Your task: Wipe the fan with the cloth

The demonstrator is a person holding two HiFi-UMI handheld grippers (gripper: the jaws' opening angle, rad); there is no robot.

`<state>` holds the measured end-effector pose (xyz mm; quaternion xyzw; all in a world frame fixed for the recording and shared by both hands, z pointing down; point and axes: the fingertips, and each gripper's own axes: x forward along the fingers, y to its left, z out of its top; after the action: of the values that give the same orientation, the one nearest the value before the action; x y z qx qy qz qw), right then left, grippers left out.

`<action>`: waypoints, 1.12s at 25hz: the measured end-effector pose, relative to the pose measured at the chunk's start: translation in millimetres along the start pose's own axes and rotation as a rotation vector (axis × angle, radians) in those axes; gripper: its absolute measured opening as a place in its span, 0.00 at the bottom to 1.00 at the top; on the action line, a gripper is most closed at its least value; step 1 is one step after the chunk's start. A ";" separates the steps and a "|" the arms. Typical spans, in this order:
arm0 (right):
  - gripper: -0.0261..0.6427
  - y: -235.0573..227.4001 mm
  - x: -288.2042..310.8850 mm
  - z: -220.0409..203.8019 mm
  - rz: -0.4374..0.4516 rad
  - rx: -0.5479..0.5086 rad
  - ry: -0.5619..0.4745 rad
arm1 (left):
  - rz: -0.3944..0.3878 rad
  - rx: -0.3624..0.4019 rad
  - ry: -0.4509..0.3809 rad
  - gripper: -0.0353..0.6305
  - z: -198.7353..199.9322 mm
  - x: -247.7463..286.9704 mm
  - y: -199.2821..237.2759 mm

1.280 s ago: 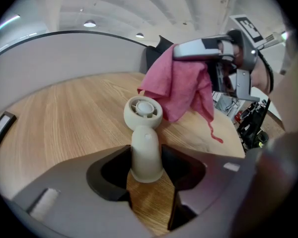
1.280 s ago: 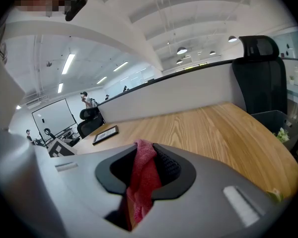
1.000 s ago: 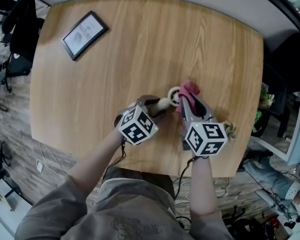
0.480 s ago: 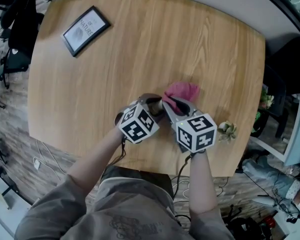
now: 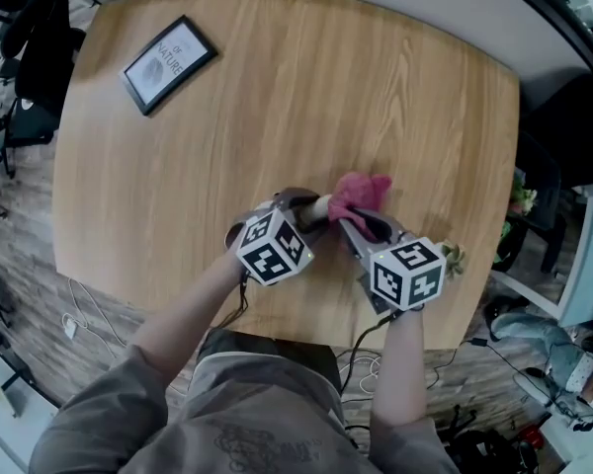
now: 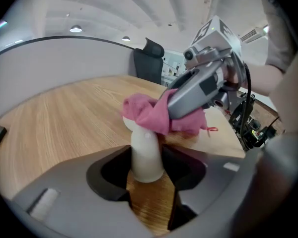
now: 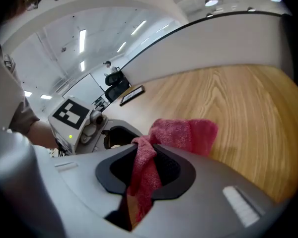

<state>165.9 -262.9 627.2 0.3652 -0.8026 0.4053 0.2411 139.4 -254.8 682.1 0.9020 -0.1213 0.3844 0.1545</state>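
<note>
Left gripper is clasping the fan handle; right gripper is clenching the cloth; gentle overlapping strokes seem best.

Rough terry cloth, smooth plastic fan, wooden table.

Bench clearance:

- Centre, far edge and far-right corner: bare wood, open to approach from any side.
- Left edge: bare.
- Far-left corner: a framed picture lies flat here, a low obstacle.
- Middle of the near edge: crowded. The left hand-held gripper and the right hand-held gripper converge close together, with the fan and the cloth between them. There is no passage through this gap.
- Near-right edge: a small plant stands just beside the right hand-held gripper, so room on that side is tight.
</note>
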 end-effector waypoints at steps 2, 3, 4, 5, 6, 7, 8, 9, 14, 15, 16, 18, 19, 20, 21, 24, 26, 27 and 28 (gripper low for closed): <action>0.15 -19.8 -13.0 11.5 -0.071 0.037 -0.081 | -0.004 0.001 -0.004 0.35 0.4 -0.3 1.1; 0.15 -31.7 -19.2 16.4 -0.110 0.058 -0.117 | -0.006 0.002 -0.007 0.35 0.7 -0.1 1.1; 0.15 -42.3 -24.4 20.5 -0.143 0.078 -0.147 | -0.007 0.002 -0.009 0.35 0.7 0.0 0.8; 0.15 -50.2 -28.1 24.2 -0.169 0.091 -0.172 | -0.008 0.002 -0.011 0.35 0.6 0.0 0.3; 0.15 -55.0 -30.2 28.3 -0.192 0.096 -0.195 | -0.007 0.002 -0.013 0.35 0.3 -0.3 0.0; 0.15 -57.3 -31.0 32.8 -0.213 0.095 -0.217 | -0.007 0.001 -0.014 0.35 0.1 -0.7 -0.1; 0.15 -57.5 -30.2 37.0 -0.233 0.092 -0.237 | -0.005 0.001 -0.015 0.35 0.0 -1.0 0.1; 0.14 -55.7 -27.8 40.1 -0.246 0.088 -0.251 | -0.004 0.001 -0.017 0.35 0.0 -1.2 0.5; 0.14 -19.6 0.8 36.8 -0.169 0.076 -0.240 | -0.003 0.001 -0.020 0.35 -0.5 -0.9 0.9; 0.14 -12.1 5.0 34.6 -0.138 0.080 -0.220 | -0.005 0.001 -0.021 0.35 -0.3 -0.8 0.7; 0.14 -5.3 8.9 32.0 -0.104 0.081 -0.195 | -0.006 0.002 -0.021 0.35 -0.1 -0.7 0.5; 0.14 9.5 19.2 24.4 -0.038 0.050 -0.125 | -0.005 0.004 -0.023 0.35 0.0 -1.0 0.6; 0.14 17.9 25.5 19.0 -0.007 0.021 -0.083 | -0.003 0.006 -0.024 0.35 -0.5 -1.5 0.8; 0.14 25.7 31.2 13.3 0.024 -0.003 -0.043 | 0.000 0.008 -0.024 0.35 -1.2 -2.0 1.0; 0.14 31.5 34.9 8.5 0.052 -0.014 -0.012 | 0.002 0.011 -0.024 0.35 -1.7 -2.4 1.2; 0.14 34.1 33.5 -1.2 0.121 0.016 0.047 | 0.006 0.021 -0.024 0.35 -1.3 -1.9 1.4; 0.14 28.5 26.6 -10.0 0.126 0.008 0.095 | 0.005 0.021 -0.023 0.35 -1.8 -1.3 0.0; 0.14 23.7 22.2 -14.7 0.108 -0.012 0.122 | 0.003 0.017 -0.022 0.35 -2.1 -1.2 -0.5; 0.14 17.6 17.2 -18.3 0.079 -0.038 0.144 | 0.000 0.012 -0.021 0.35 -2.1 -1.2 -0.4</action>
<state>143.2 -247.3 640.8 0.2984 -0.8045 0.4246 0.2889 137.3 -253.5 682.5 0.9070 -0.1207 0.3755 0.1475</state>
